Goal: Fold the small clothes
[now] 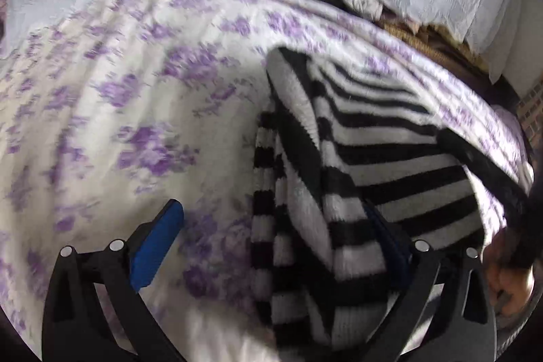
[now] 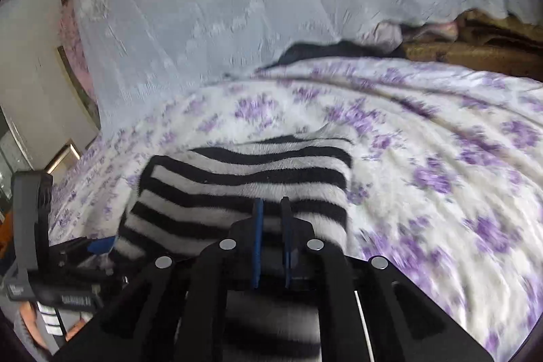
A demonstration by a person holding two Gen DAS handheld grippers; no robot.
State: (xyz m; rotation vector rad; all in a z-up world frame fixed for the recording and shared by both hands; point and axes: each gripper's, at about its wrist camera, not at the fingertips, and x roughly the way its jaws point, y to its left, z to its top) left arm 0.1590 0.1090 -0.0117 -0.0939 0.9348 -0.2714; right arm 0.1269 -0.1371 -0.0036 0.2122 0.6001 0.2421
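A black-and-white striped knit garment (image 1: pixel 366 158) lies on the purple-flowered bedspread (image 1: pixel 118 111). My left gripper (image 1: pixel 275 226) is open; its left blue pad (image 1: pixel 156 243) is over the bedspread and its right pad is against the garment's near folds. In the right wrist view the same garment (image 2: pixel 244 178) lies just ahead, and my right gripper (image 2: pixel 271 212) is shut on its near edge, the blue pads almost together with cloth between them. The left gripper (image 2: pixel 68 260) shows at the left edge of the right wrist view, beside the garment.
The flowered bedspread (image 2: pixel 441 158) spreads wide around the garment. A pale blue-white sheet (image 2: pixel 237 5) covers the back. Brown bedding (image 2: pixel 475 50) and a dark cloth (image 2: pixel 322 51) lie at the back right. A wall and framed furniture (image 2: pixel 40 97) stand at the left.
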